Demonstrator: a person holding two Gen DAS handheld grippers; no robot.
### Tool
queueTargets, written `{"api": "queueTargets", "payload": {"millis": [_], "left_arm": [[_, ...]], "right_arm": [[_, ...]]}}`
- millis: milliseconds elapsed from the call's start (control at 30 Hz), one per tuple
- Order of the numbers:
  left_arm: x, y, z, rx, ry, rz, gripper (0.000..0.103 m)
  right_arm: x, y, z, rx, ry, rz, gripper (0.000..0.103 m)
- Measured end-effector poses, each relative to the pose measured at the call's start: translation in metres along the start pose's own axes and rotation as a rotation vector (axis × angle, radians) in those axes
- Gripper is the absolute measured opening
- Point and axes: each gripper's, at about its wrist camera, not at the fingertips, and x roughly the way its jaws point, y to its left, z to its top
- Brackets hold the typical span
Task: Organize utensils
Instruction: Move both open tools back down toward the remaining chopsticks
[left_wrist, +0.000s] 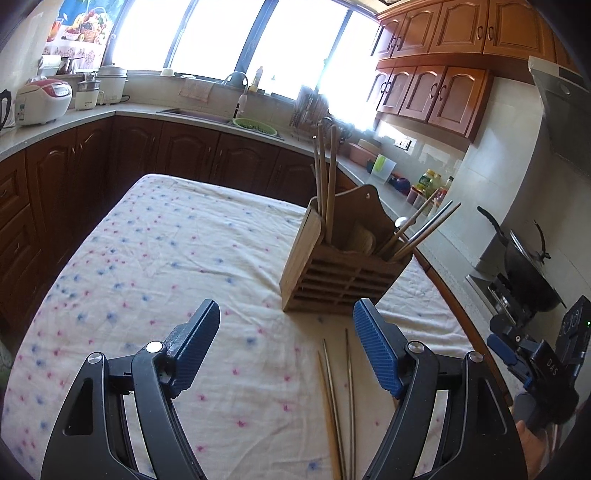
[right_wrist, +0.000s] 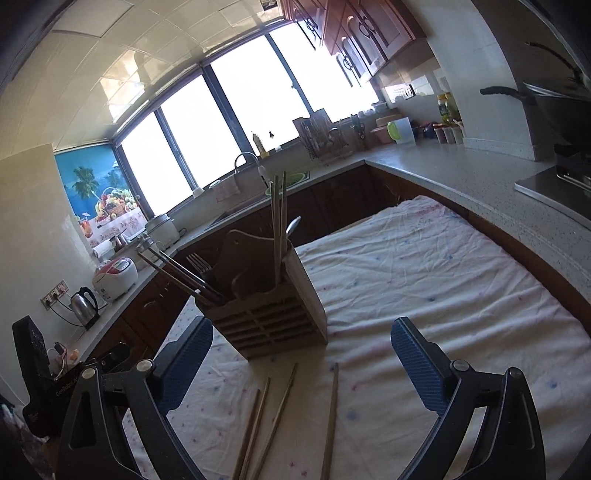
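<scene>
Wooden holder (left_wrist: 343, 266) standing on the floral cloth (left_wrist: 166, 266), with chopsticks (left_wrist: 325, 173) upright in one end compartment and more utensils leaning from the other. Loose chopsticks (right_wrist: 275, 424) lie on the cloth just in front of it. Left gripper (left_wrist: 286, 350) and right gripper (right_wrist: 301, 363) hover above the loose chopsticks, fingers spread, holding nothing.

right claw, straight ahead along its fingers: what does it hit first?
Most likely the wooden utensil holder. The right claw is open and empty, and the holder stands just left of its centre line, past the loose chopsticks lying on the tablecloth. Height is unclear; angled lower, it would meet the chopsticks first.
</scene>
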Motion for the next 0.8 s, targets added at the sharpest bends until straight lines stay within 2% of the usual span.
{"api": "queueTargets", "payload": {"millis": [267, 533, 800], "left_arm": [[0.009, -0.001, -0.027, 0.014, 0.084, 0.02, 0.077], [0.019, -0.013, -0.04, 0.056, 0.151, 0.023, 0.077], [0.033, -0.038, -0.04, 0.13, 0.2, -0.022, 0.077]], "right_arm": [[0.0, -0.01, -0.036, 0.005, 0.076, -0.031, 0.098], [0.002, -0.016, -0.044, 0.004, 0.109, -0.04, 0.098], [0.015, -0.015, -0.044, -0.025, 0.151, -0.05, 0.098]]}}
